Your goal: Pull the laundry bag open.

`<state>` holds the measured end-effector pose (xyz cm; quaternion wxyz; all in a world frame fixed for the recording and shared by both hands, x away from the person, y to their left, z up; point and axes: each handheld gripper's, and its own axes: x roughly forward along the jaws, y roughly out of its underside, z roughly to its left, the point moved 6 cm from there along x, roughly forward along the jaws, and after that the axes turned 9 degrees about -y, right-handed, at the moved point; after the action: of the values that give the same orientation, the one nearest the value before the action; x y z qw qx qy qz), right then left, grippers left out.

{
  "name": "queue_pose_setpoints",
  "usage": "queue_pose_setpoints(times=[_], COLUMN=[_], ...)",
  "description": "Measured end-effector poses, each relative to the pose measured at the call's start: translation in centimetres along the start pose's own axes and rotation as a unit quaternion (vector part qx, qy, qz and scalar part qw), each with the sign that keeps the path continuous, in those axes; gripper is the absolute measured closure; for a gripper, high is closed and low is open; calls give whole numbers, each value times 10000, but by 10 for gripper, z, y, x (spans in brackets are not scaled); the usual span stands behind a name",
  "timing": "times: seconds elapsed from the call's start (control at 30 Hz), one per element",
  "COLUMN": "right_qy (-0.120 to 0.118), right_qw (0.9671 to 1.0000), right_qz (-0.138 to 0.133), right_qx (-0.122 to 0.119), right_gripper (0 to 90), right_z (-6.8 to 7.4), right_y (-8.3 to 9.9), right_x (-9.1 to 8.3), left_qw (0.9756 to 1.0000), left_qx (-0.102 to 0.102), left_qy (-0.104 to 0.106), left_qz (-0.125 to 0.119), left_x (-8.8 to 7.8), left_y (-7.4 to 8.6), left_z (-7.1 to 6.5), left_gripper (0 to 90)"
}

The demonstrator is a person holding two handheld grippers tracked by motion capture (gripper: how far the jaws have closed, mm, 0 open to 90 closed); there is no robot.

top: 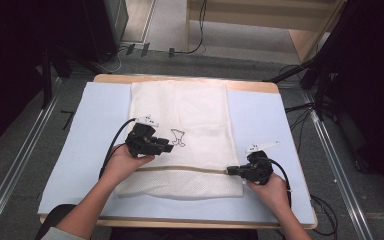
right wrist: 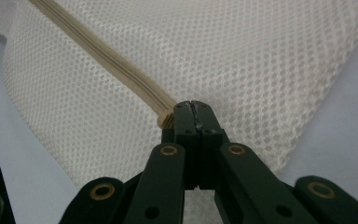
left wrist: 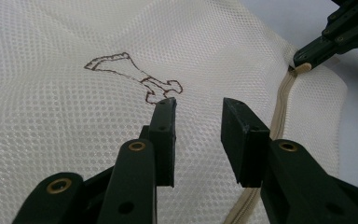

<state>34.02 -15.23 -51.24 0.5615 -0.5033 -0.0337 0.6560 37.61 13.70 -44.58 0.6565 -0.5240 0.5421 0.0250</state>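
Note:
A white mesh laundry bag point(top: 190, 115) lies flat on the blue mat, with a beige zipper point(top: 190, 169) running across its near part. A brown outline logo point(left wrist: 130, 77) is stitched on the mesh. My left gripper point(top: 169, 147) hovers just over the bag beside the logo, its jaws open with nothing between them point(left wrist: 198, 112). My right gripper point(top: 230, 171) is at the bag's right edge, shut on the zipper's right end point(right wrist: 193, 109). The zipper point(right wrist: 102, 56) stretches away from its closed jaws. The left gripper view shows the right gripper point(left wrist: 303, 58) at that zipper end.
The blue mat point(top: 100, 130) covers a wooden table point(top: 180, 78) and has bare strips left and right of the bag. Cables lie on the floor beyond the table. Metal rails point(top: 25, 150) run along both sides.

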Motion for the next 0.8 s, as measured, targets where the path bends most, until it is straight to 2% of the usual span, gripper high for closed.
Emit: queue_pose_setpoints(times=[0.1,0.23,0.57,0.73,0.8], right_qy=[29,91,458,498,482], right_qw=[9997,9993,9978,9970,9967], right_qz=[-123,-63,-51,-99,-92], right_qx=[-189,-357,-486,-582,-653], right_gripper=[900,900,900,900,900], right_z=[4,6,-7,-9,-8], right_y=[-4,-4,4,7,7], right_x=[-1,0,-9,-10,-7], left_qw=[10000,9999,9989,9979,9976], left_qx=[53,107,364,518,508], left_qy=[32,120,303,391,476], left_qz=[-3,-53,-36,-16,-33], left_x=[1,3,15,24,28], left_y=[-1,-5,-11,-15,-17], left_z=[-3,-9,-32,-44,-50], left_gripper=[646,630,604,602,604])
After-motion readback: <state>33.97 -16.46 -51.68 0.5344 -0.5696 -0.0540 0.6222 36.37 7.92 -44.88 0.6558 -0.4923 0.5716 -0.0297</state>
